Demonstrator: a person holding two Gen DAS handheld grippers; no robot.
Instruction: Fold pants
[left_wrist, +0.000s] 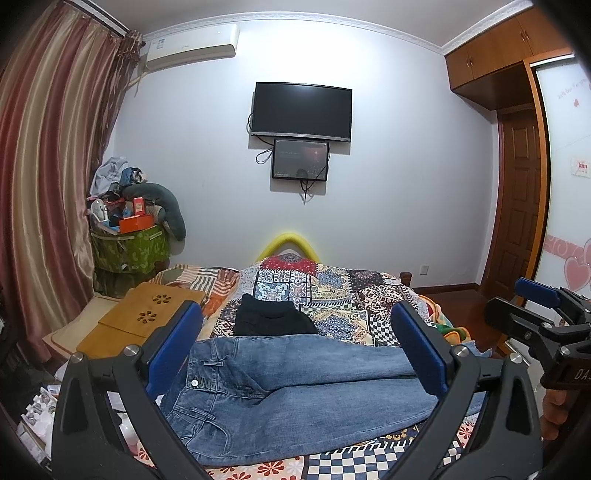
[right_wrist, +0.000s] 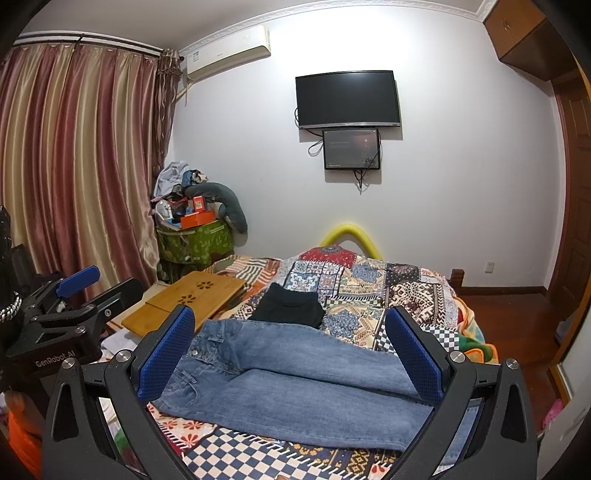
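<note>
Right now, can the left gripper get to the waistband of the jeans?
Probably yes. The left gripper is open above the jeans, and nothing lies between it and the waistband.

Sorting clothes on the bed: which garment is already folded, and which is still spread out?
The black garment farther back is folded into a compact square. The blue jeans nearer the grippers lie spread out, legs side by side.

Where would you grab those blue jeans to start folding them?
Probably the waistband corner of the jeans, from the left with the left hand-held gripper: they lie flat with the waist leftward, its stiff edge exposed. The right hand-held gripper suits the hems.
</note>
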